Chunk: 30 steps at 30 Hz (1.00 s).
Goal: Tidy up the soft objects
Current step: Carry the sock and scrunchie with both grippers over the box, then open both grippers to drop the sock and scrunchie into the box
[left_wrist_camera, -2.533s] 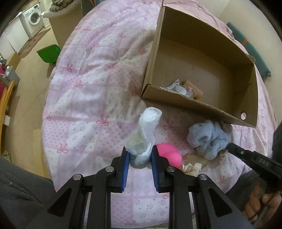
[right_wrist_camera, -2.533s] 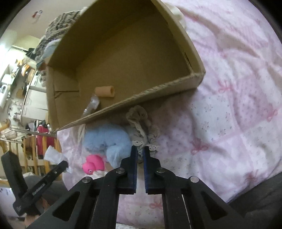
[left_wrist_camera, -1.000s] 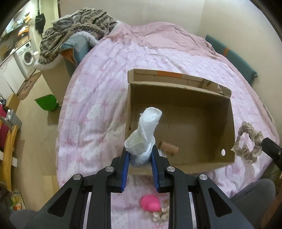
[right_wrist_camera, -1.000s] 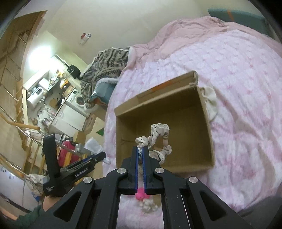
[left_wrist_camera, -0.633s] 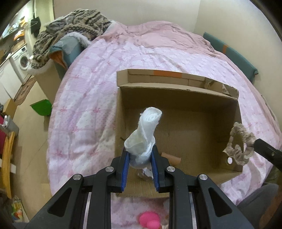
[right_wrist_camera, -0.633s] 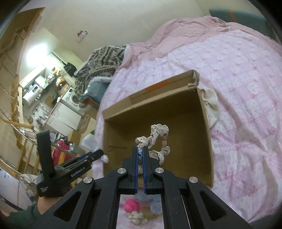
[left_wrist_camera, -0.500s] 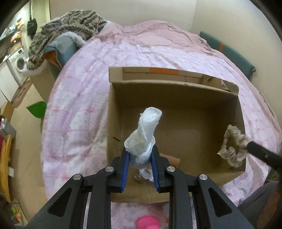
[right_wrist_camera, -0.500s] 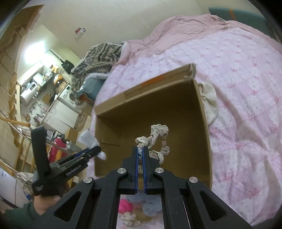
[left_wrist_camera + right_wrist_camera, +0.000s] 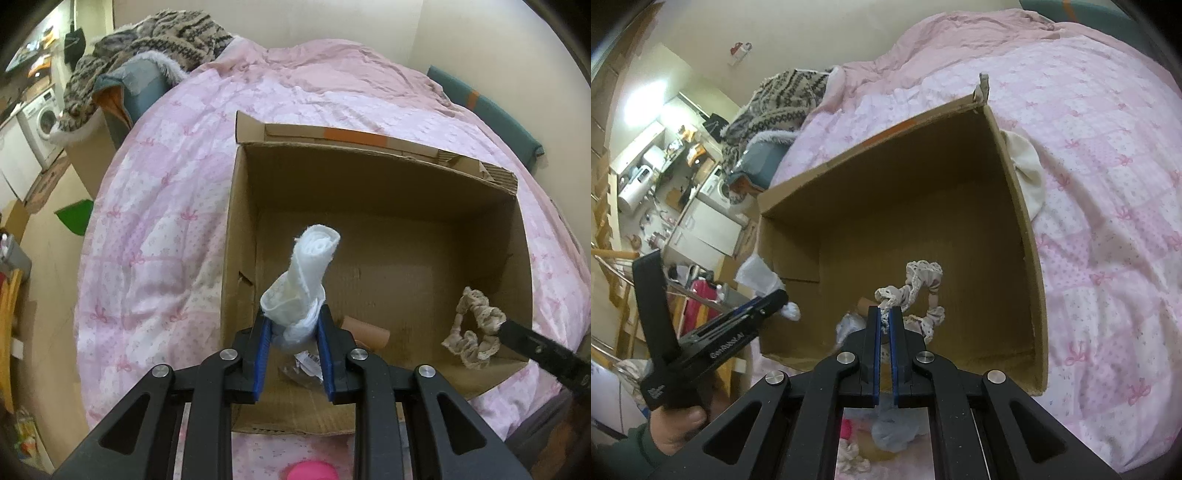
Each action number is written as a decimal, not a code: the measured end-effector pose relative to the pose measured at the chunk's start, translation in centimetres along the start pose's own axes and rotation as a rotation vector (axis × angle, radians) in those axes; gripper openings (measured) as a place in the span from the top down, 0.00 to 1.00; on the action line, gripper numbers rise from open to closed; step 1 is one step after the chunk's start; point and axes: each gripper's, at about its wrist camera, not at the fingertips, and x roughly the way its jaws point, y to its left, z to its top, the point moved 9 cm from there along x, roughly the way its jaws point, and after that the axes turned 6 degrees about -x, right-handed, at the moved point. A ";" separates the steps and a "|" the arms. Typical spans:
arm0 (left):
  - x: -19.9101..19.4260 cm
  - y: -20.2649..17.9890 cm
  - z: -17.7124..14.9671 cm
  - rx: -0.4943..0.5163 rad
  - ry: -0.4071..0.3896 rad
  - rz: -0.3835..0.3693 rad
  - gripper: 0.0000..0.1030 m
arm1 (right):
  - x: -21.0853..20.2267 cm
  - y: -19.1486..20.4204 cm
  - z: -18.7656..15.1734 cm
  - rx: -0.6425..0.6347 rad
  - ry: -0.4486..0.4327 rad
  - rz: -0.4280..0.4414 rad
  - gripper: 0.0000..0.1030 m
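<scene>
An open cardboard box (image 9: 236,221) (image 9: 1023,229) stands on the pink bed. My left gripper (image 9: 293,325) is shut on a rolled white cloth (image 9: 308,266) and holds it above the box's near left part; it also shows at the left of the right wrist view (image 9: 783,299). My right gripper (image 9: 885,314) is shut on a beige lace scrunchie (image 9: 919,291) and holds it over the box's near right side; the scrunchie (image 9: 474,332) hangs there in the left wrist view. A small tan roll (image 9: 367,332) and a crumpled wrapper (image 9: 306,365) lie on the box floor.
A pink toy (image 9: 310,472) and a light blue fluffy item (image 9: 894,432) lie on the bed in front of the box. A cream cloth (image 9: 1028,166) lies beside the box's right wall. A patterned blanket (image 9: 147,40) is piled at the bed's far left.
Both grippers have risen from the bed with their items and moved forward over the box. The box now fills more of both views.
</scene>
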 end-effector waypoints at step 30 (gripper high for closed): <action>0.4 -0.5 -0.4 0.007 0.017 -0.020 0.77 | 1.4 -0.5 -0.2 0.013 0.028 -0.014 0.94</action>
